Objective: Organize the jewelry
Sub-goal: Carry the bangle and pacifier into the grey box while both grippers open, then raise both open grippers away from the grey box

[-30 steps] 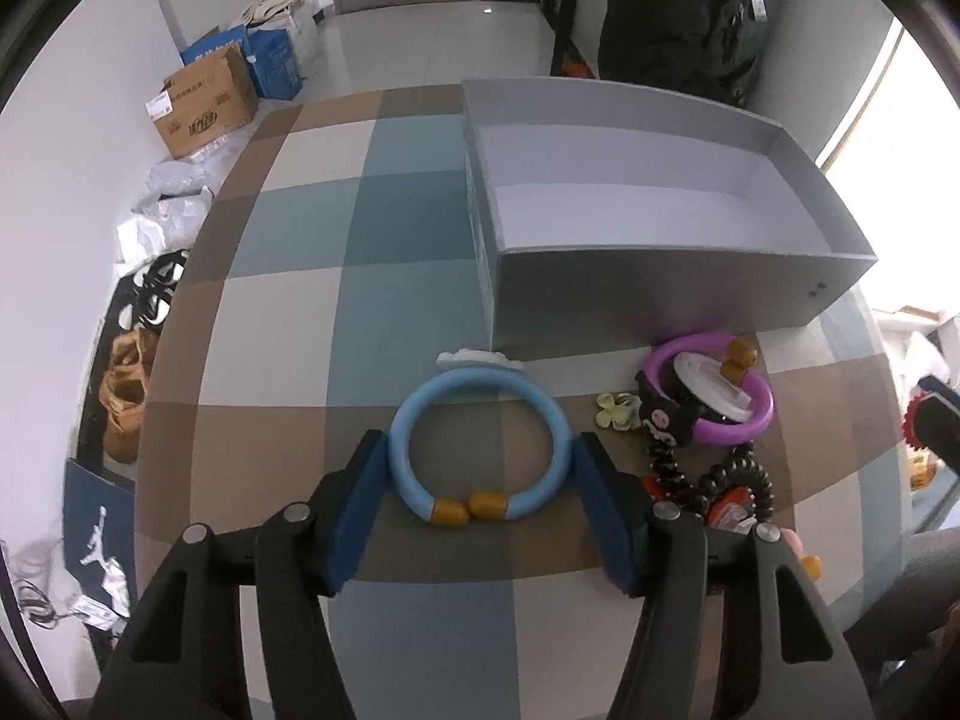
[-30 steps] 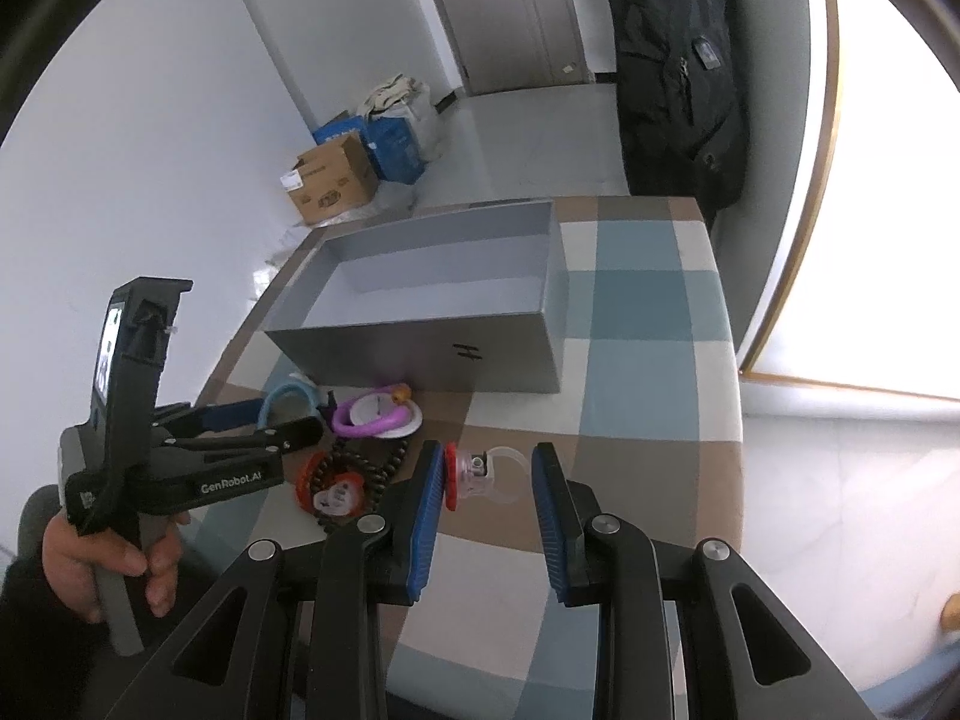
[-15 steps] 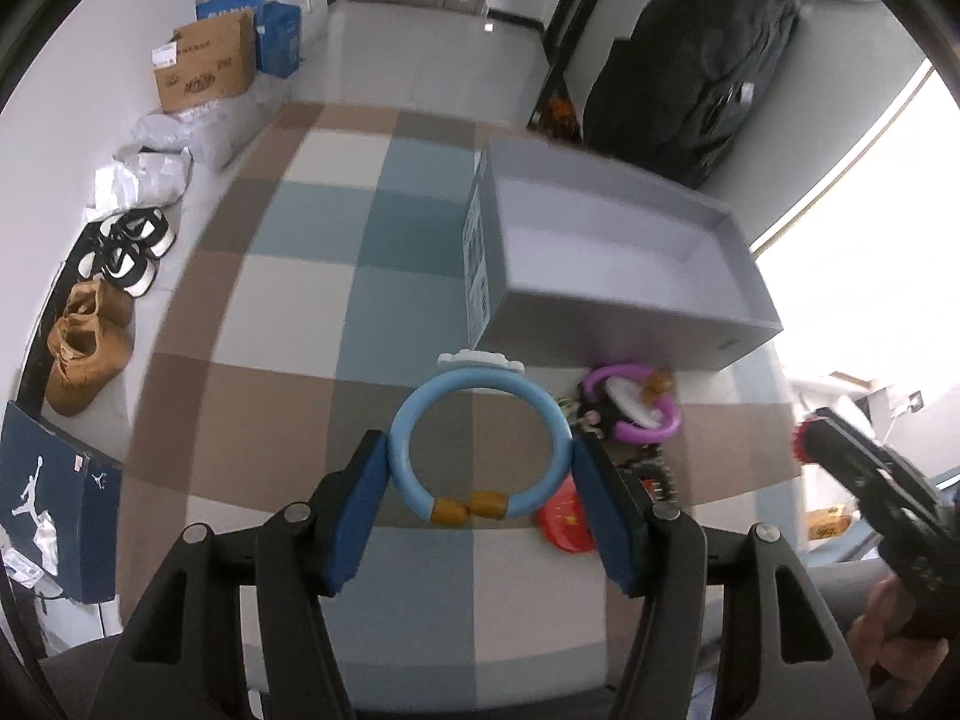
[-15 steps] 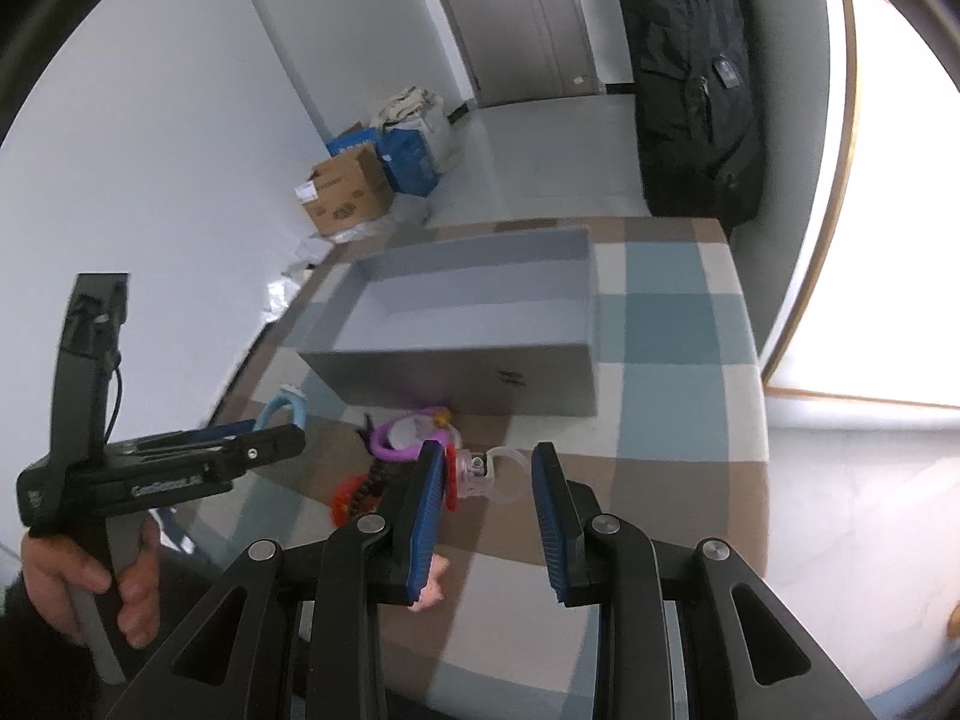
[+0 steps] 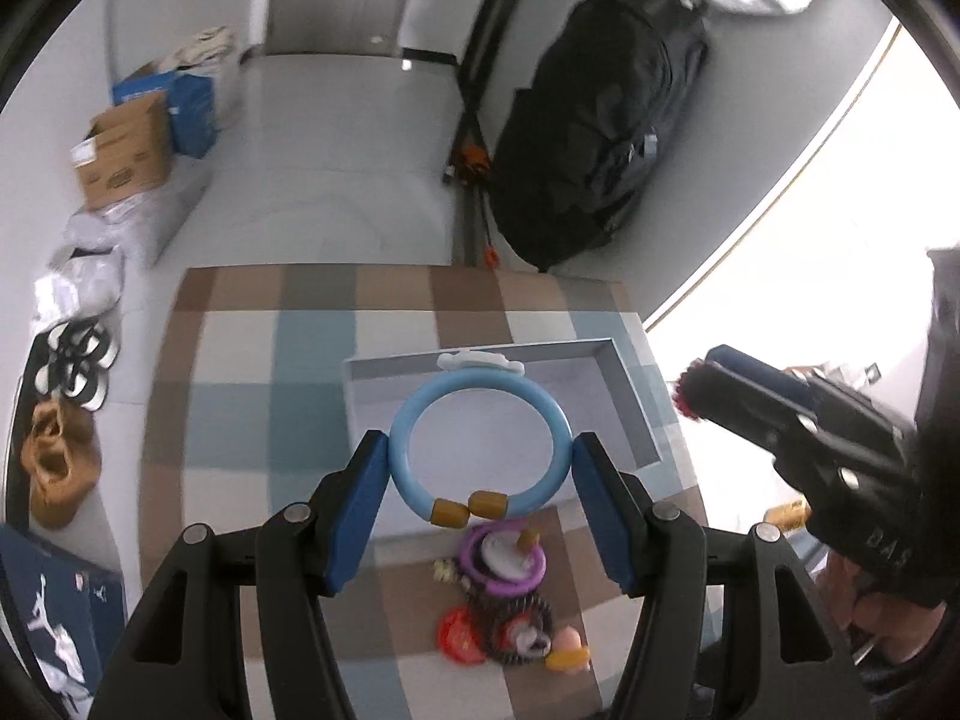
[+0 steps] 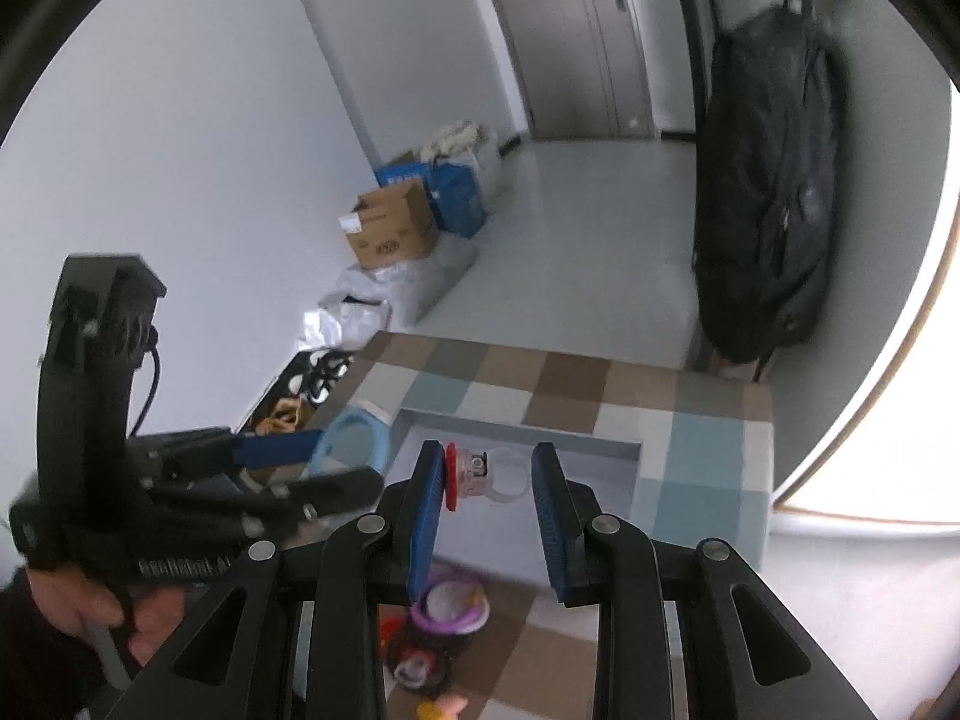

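My left gripper (image 5: 477,480) is shut on a light blue bangle (image 5: 480,402) with two amber beads, held high above the table. My right gripper (image 6: 487,483) is shut on a clear ring with a red disc (image 6: 474,477), also held high. The grey open box (image 5: 630,396) sits on the checked tablecloth below both; it also shows in the right wrist view (image 6: 540,435). A purple bangle (image 5: 504,564), a dark bead bracelet (image 5: 516,618) and a red piece (image 5: 459,639) lie in front of the box.
The checked table (image 5: 240,420) has edges close on the left and far side. A black bag (image 5: 594,138) hangs by the wall. Cardboard boxes (image 5: 123,150) and shoes (image 5: 72,360) lie on the floor at the left.
Both grippers have risen well above the table with their pieces held. The box and the remaining jewelry now look smaller and lower in both views.
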The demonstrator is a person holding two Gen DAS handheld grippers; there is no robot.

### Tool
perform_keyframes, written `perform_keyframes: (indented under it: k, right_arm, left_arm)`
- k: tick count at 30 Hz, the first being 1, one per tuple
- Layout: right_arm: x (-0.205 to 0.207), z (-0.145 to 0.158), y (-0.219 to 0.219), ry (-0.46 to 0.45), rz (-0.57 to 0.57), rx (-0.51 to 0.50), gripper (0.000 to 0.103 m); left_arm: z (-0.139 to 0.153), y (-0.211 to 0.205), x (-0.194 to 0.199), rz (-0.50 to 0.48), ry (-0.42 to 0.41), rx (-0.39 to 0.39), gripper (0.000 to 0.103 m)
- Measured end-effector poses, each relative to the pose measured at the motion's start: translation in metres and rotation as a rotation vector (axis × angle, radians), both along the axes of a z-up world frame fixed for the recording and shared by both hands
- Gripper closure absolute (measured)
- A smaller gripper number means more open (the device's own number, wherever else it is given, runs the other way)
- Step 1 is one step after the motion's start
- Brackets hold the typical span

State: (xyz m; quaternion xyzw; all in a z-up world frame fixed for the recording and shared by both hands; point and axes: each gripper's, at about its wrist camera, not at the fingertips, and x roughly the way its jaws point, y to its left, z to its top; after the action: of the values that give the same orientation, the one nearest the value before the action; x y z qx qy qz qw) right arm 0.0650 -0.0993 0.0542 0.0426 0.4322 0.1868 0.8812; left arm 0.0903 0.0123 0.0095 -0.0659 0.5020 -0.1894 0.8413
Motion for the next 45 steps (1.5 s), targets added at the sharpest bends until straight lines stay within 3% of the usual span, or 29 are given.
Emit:
perform_keyframes:
  k: [5,9,14,23,28,30,32,45]
  right_arm:
    - [0.03,-0.032,-0.009,0.075,-0.021,0.003,0.075]
    - [0.044,-0.05,-0.013,0.17,-0.037,0.032,0.075]
    - [0.047,-0.063,-0.012,0.217,-0.026,0.05,0.075]
    - [0.051,-0.071,-0.018,0.264,-0.058,0.103,0.073]
    - [0.051,-0.063,-0.022,0.237,-0.057,0.119,0.072]
    - [0.049,-0.057,-0.029,0.215,-0.075,0.138,0.06]
    - [0.048,-0.052,-0.034,0.195,-0.084,0.156,0.042]
    - [0.027,-0.03,-0.05,0.092,-0.12,0.183,0.009]
  left_arm:
    - [-0.024,-0.011,0.018,-0.03,0.043,0.003,0.046]
    - [-0.031,-0.014,0.023,-0.035,0.066,-0.01,0.046]
    - [-0.031,-0.018,0.023,-0.055,0.073,0.001,0.046]
    - [-0.032,-0.019,0.028,-0.06,0.065,-0.019,0.045]
    - [-0.032,-0.017,0.032,-0.064,0.072,-0.078,0.041]
    - [-0.028,-0.014,0.031,-0.058,0.055,-0.101,0.026]
    - [-0.024,-0.013,0.03,-0.049,0.024,-0.111,0.022]
    - [-0.008,-0.006,0.012,0.013,-0.082,-0.04,0.021]
